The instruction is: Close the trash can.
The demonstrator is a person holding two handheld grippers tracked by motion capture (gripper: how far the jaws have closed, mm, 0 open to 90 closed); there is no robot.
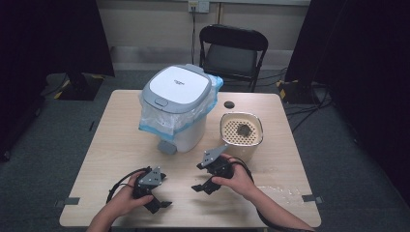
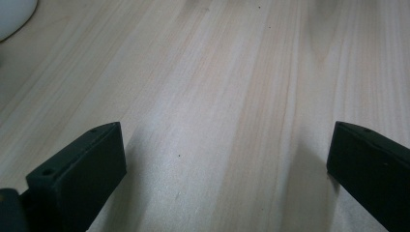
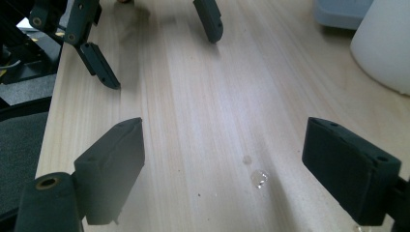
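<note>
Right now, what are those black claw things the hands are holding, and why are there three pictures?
Those claws are grippers, tools with two black jaws that a person squeezes by hand. The left gripper and right gripper are both open and hold nothing.

One picture comes from a camera up high, looking down on the wooden table. The other two come from little cameras riding on each gripper, looking along its jaws at the tabletop.

On the table stand a white bin with a closed lid and a plastic bag liner, and a cream container with a holed tray holding something dark. Behind it lies a small black disc.
</note>
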